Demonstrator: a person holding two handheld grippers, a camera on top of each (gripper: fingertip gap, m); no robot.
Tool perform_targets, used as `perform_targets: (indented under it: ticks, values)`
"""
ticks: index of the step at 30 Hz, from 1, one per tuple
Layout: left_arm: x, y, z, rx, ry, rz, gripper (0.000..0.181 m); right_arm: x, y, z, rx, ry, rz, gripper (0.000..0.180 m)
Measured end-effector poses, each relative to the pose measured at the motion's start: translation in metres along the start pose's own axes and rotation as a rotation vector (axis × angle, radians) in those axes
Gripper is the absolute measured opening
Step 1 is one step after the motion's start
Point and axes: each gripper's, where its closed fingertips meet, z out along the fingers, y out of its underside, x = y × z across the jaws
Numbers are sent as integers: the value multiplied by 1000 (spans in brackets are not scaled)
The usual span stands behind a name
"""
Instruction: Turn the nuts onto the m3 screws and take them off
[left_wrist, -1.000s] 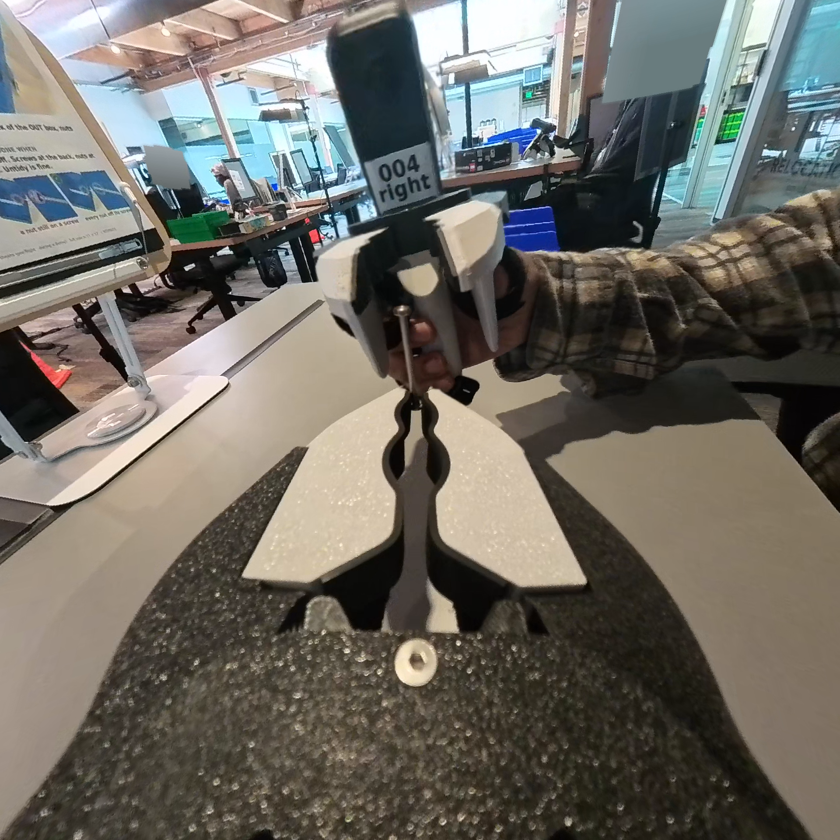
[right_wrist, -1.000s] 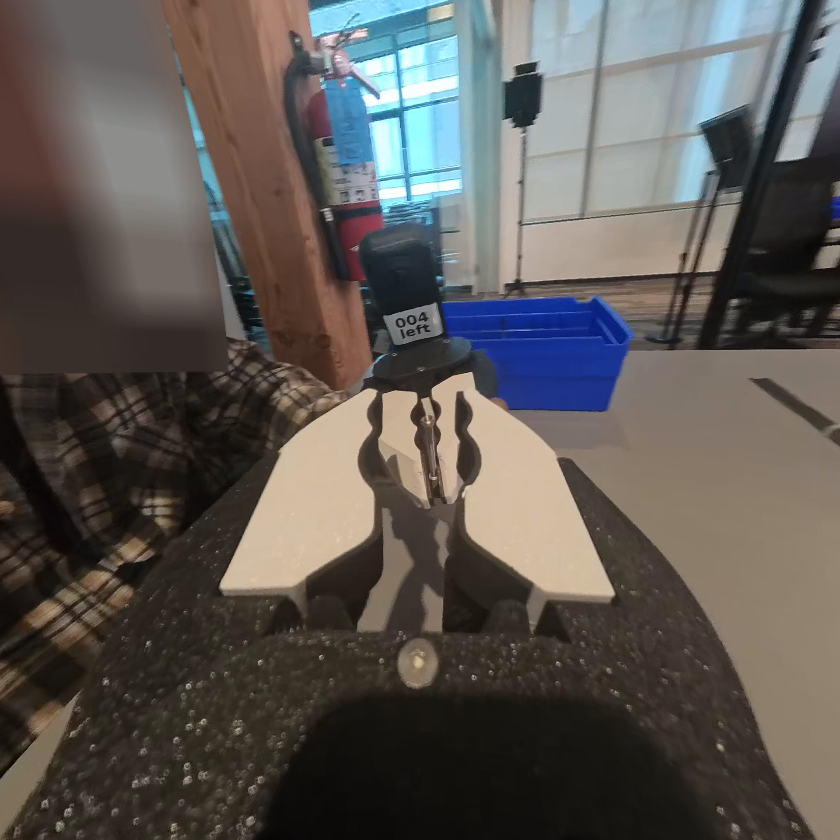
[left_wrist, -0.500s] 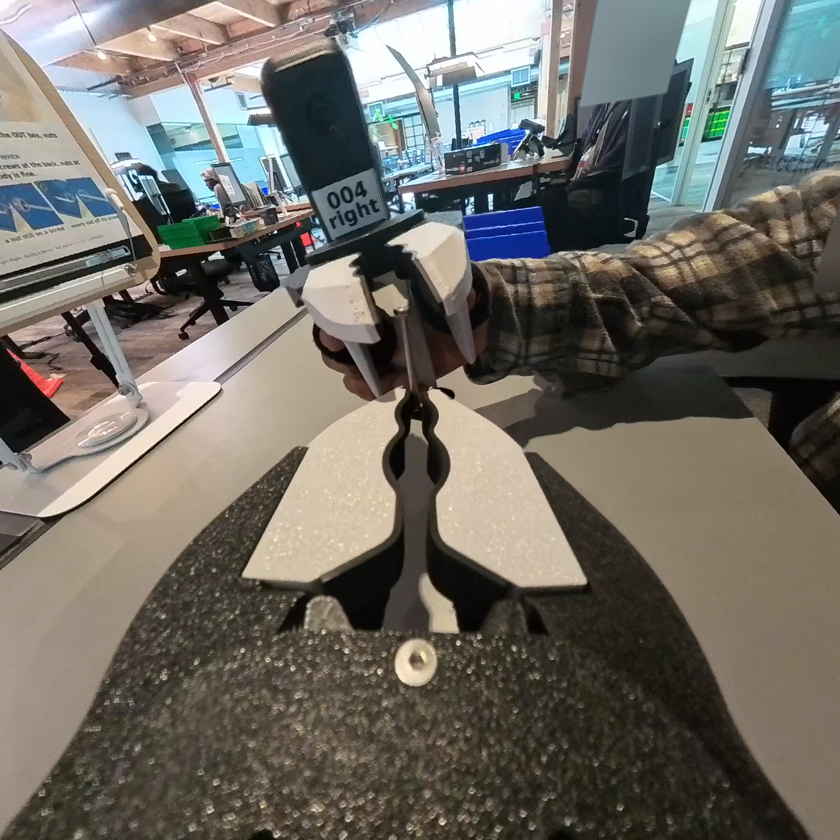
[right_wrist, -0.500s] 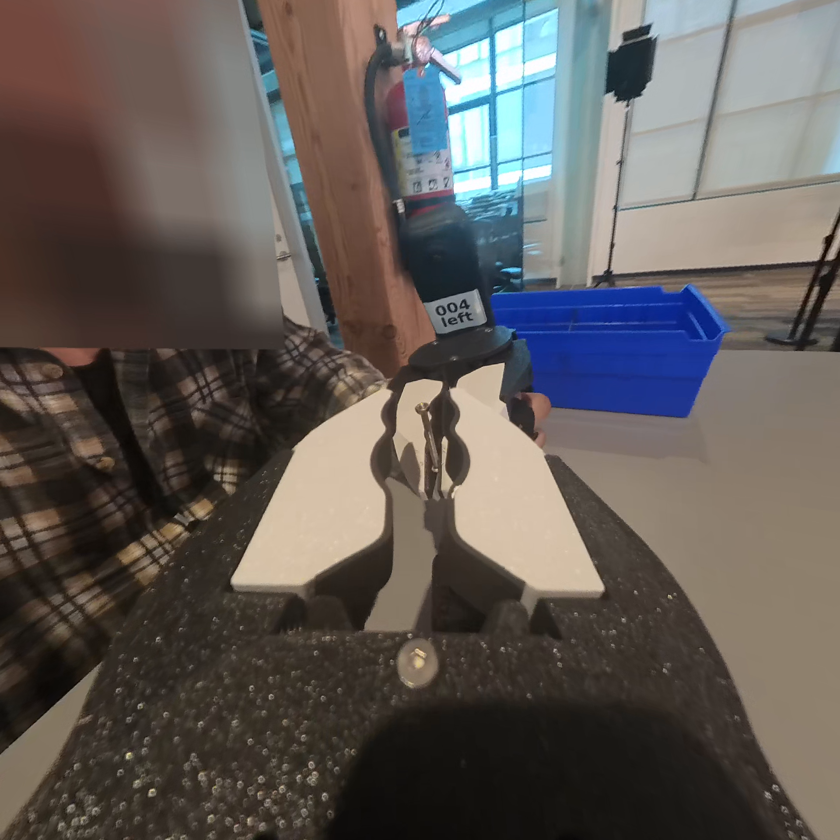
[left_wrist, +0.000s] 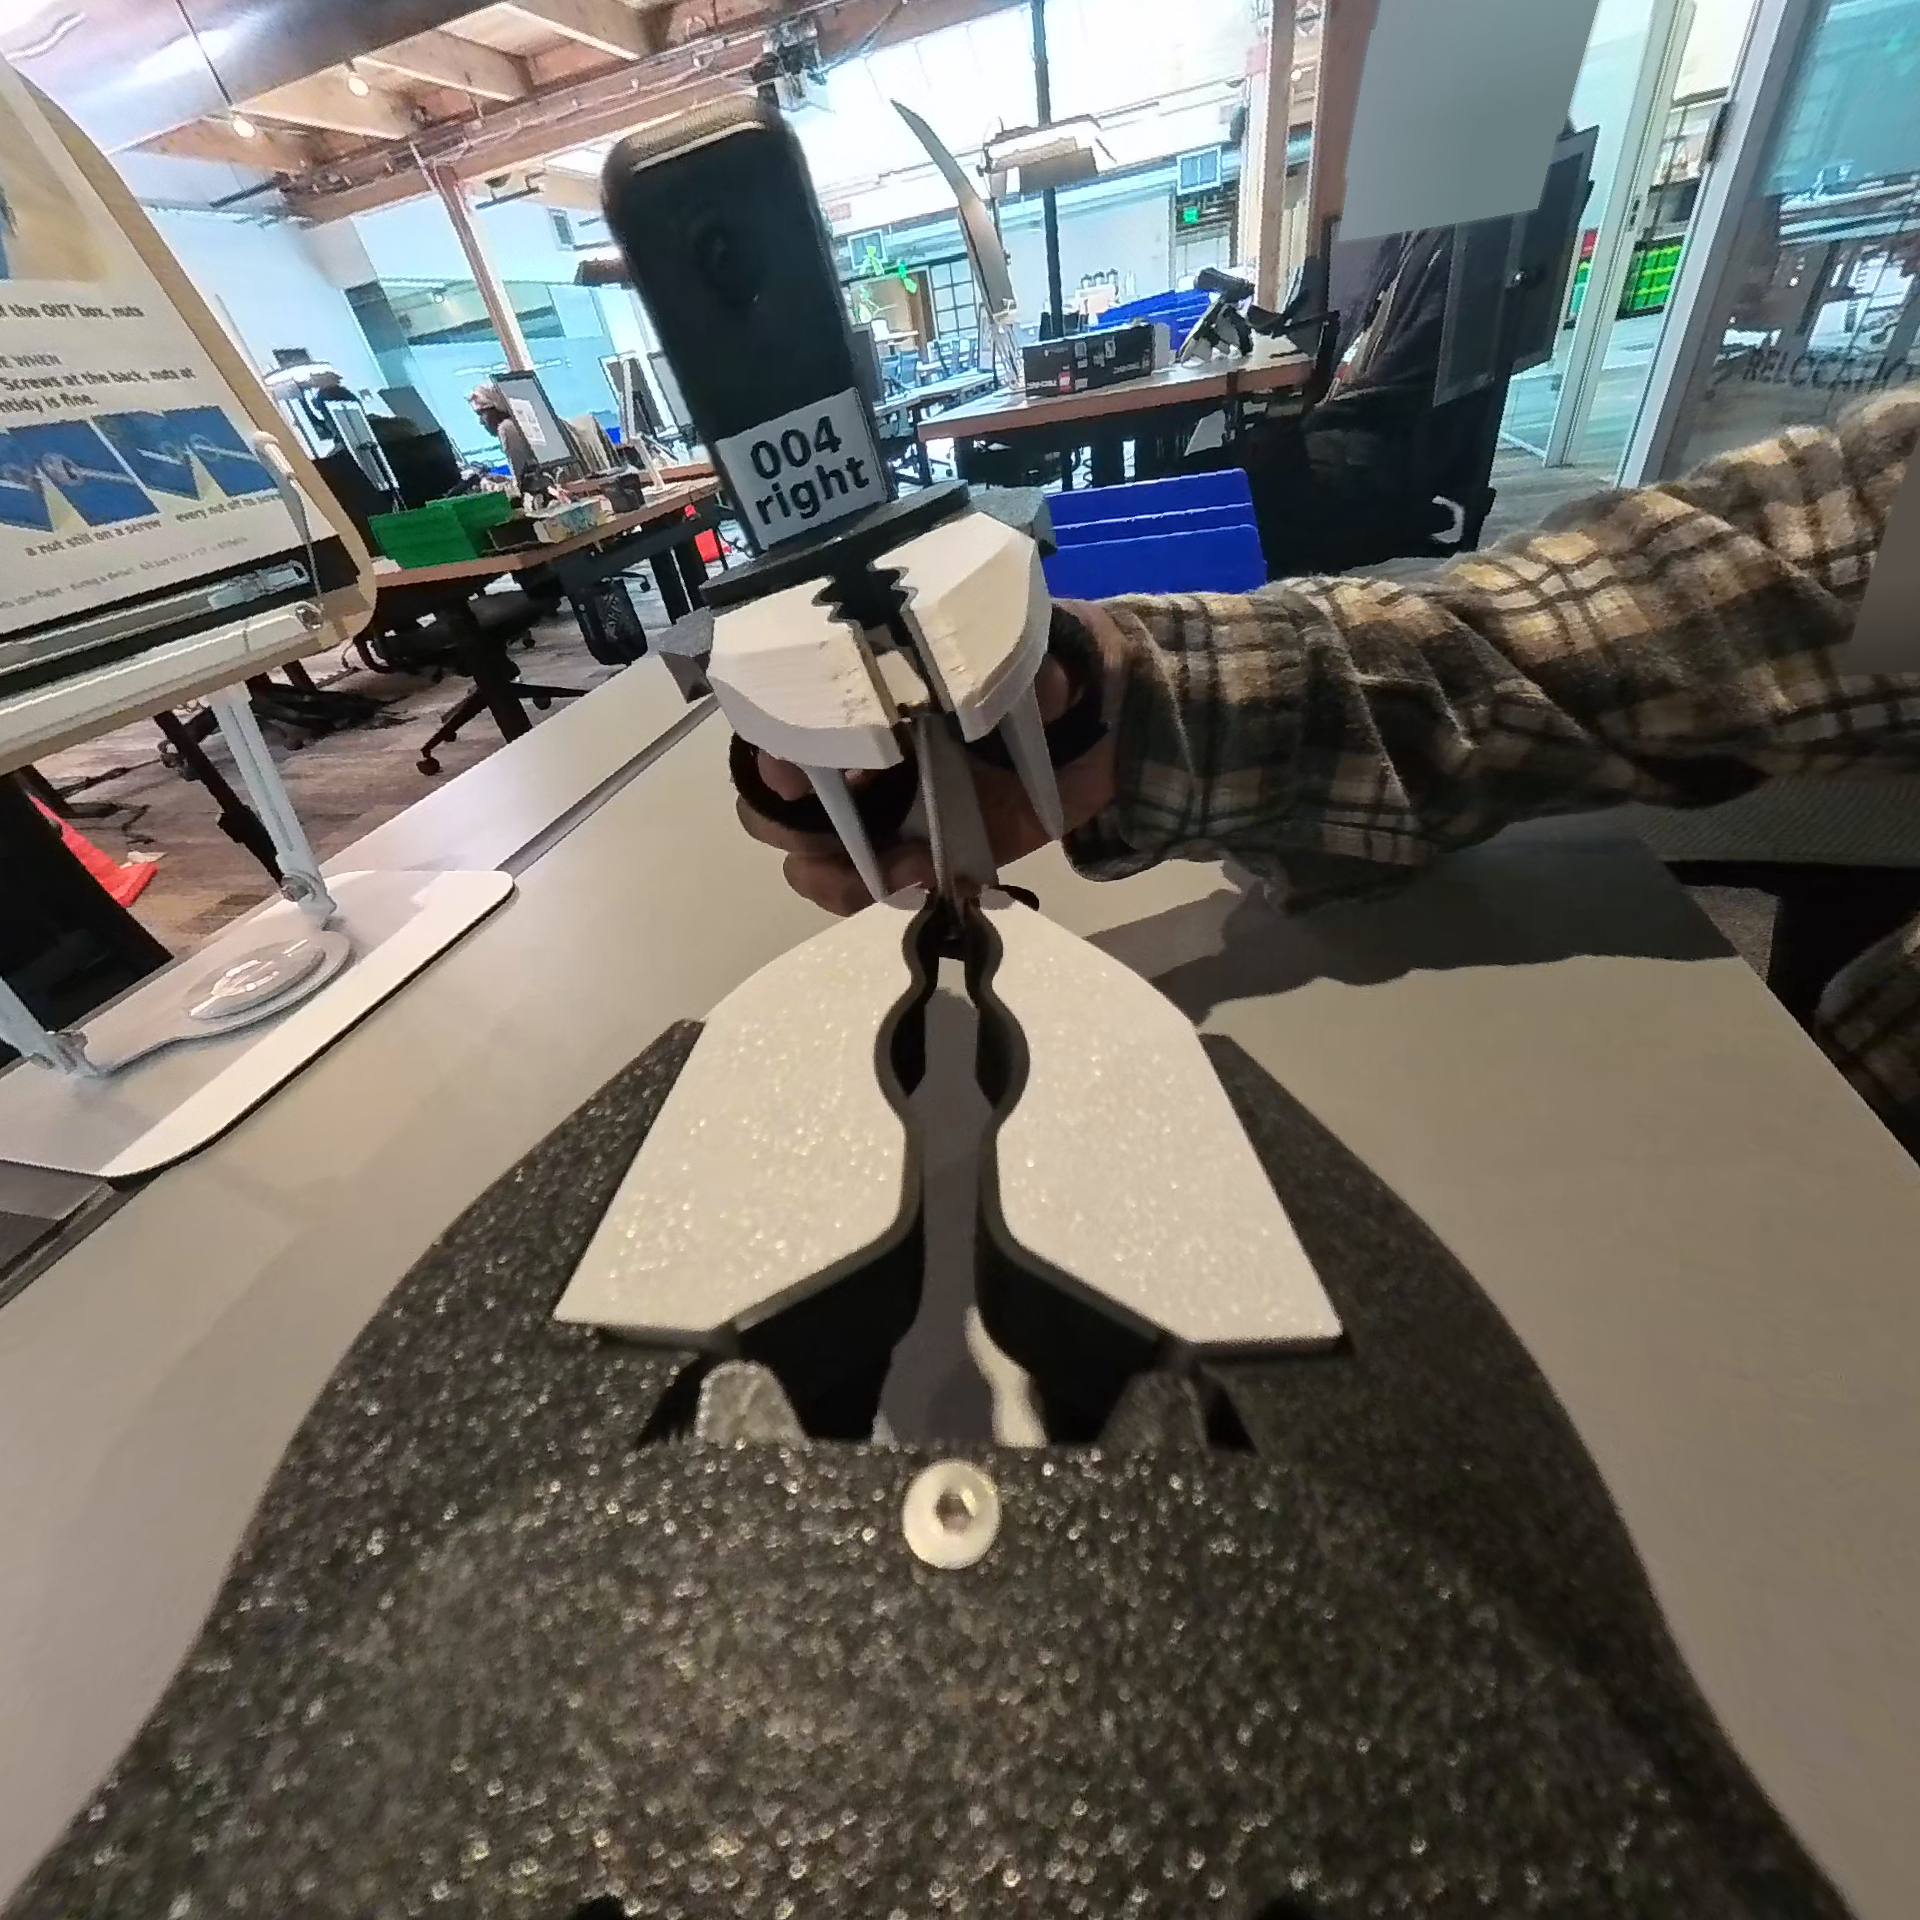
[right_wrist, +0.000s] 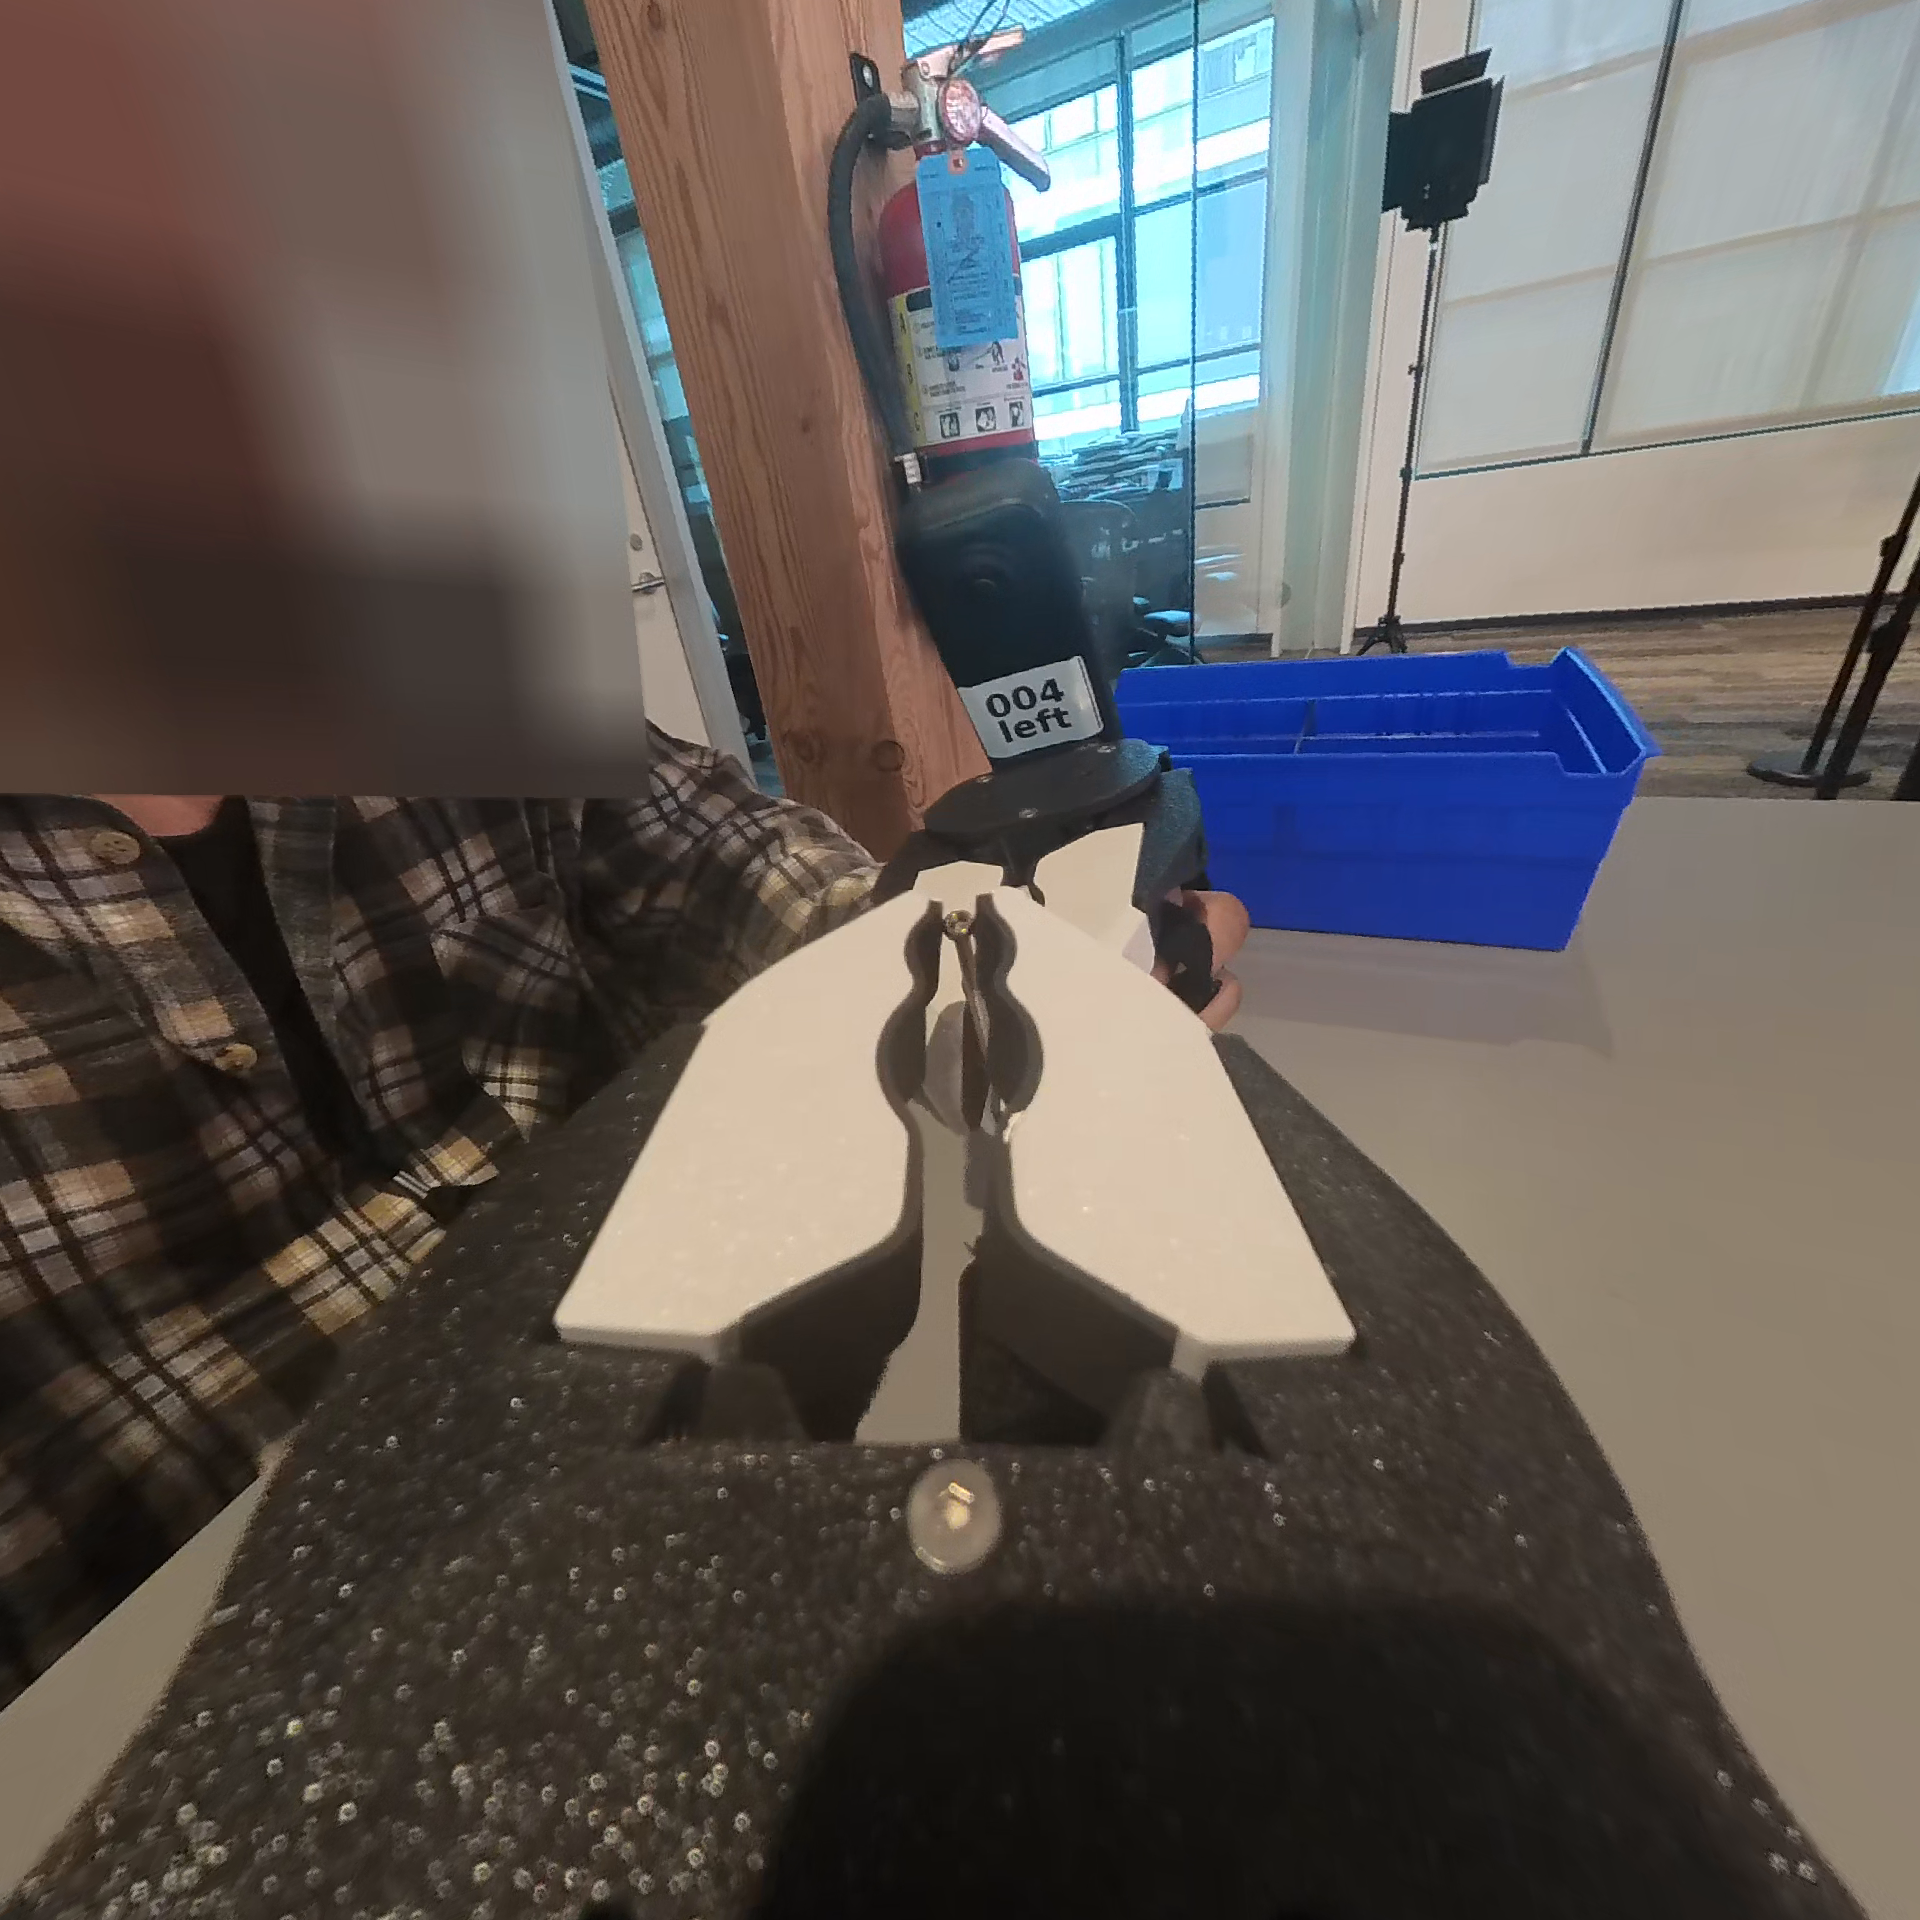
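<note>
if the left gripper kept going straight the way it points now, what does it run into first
Almost at once the right gripper: the left gripper is shut on what seems a nut at the tip of the screw the right one holds. The hand sits right behind; depth is unclear.

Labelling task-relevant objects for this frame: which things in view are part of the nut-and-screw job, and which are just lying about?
In the job:
right claw, shut on the screw
left claw, pinched at the screw's tip on the nut, barely visible

Lying about:
blue bin
fire extinguisher
instruction board
light stand
</note>
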Motion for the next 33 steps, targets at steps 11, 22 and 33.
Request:
perform_targets:
  ticks: [11, 22, 33]
  values:
    - [-4, 1, -1, -10, -33, 3, 3, 2, 0, 3, 30, 149, -24, 5]
    - [-5, 0, -1, -7, -44, 5, 3, 5, -2, -2, 113, 270, -55, 6]
    - [-7, 1, -2, -12, -57, -7, 3, 10, -3, 0, 136, 354, -74, 6]
